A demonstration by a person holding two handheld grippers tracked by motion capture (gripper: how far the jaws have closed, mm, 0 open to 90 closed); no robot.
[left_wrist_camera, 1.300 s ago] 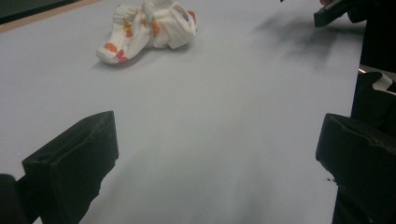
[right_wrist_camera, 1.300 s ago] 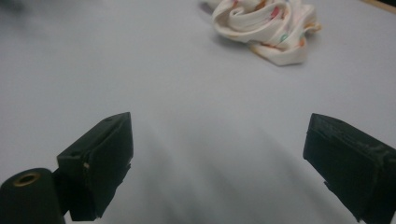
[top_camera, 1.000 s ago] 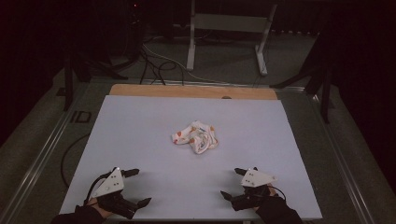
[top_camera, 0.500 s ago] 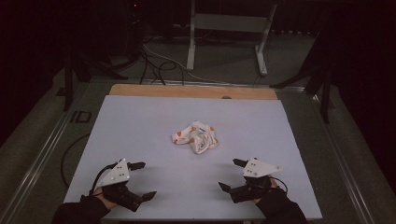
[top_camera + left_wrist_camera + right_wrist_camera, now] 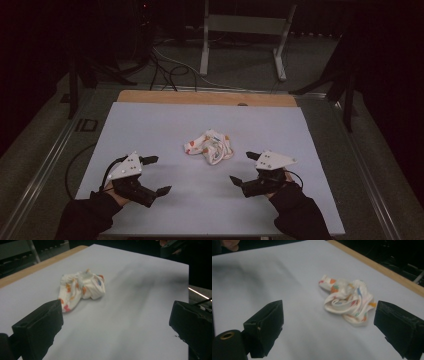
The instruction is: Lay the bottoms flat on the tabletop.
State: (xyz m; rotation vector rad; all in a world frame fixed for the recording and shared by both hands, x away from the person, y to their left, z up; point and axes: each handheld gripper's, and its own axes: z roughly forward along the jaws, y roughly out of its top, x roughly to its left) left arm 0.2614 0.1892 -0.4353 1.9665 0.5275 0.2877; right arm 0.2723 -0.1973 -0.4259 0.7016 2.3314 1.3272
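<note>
Both pairs of jaws are standing wide apart, gripping nothing. The left gripper (image 5: pixel 152 175) and right gripper (image 5: pixel 244 167) are flanking a crumpled cloth (image 5: pixel 210 147), which is lying ahead of and between them, clear of both, on the mat (image 5: pixel 150 130). Judging from this, a good approach is closing in low from each side and pinching separate edges, not the bunched middle. The cloth is looking soft, white with coloured spots; the mat is smooth and pale.
</note>
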